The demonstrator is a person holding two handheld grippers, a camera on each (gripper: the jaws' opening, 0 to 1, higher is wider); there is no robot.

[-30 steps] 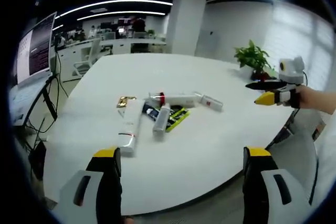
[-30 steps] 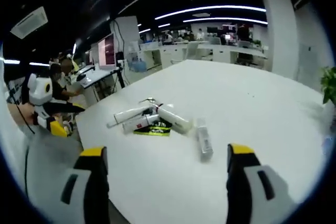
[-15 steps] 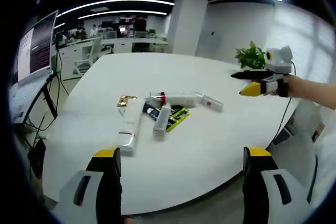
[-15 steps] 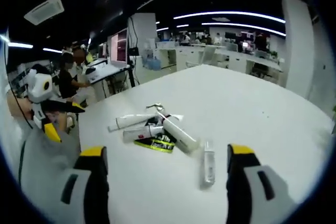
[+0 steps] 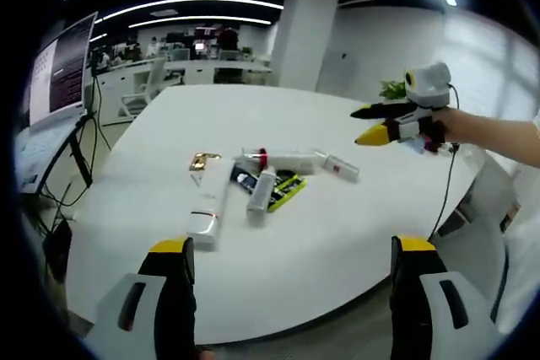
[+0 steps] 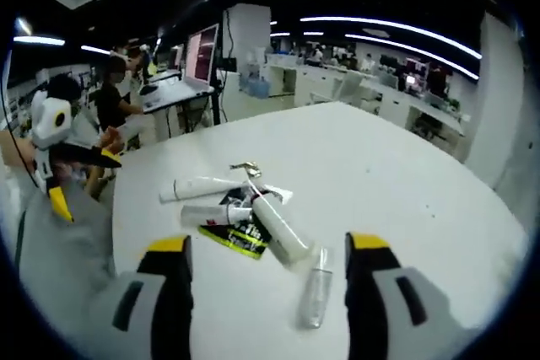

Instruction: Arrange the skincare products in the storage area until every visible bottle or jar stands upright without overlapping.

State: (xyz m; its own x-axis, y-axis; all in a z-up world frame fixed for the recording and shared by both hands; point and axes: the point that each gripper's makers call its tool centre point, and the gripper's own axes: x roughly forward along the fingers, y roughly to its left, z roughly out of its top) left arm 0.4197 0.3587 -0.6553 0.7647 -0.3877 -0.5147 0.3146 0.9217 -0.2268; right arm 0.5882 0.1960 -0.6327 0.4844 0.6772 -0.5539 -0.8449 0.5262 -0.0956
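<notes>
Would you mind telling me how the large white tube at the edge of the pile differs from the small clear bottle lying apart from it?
The large white tube is opaque white, while the small clear bottle is see-through. The tube is clearly longer and wider than the bottle. The tube lies against the pile, whereas the bottle lies by itself on the white table. Both lie flat, neither upright.

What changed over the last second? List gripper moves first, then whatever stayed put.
The right gripper moved in over the white table toward the products; its jaws now flank the small clear bottle. Nothing was grasped or released. The left gripper stayed back, open. The white tubes, yellow-green sachet and gold clip lie unmoved.
</notes>
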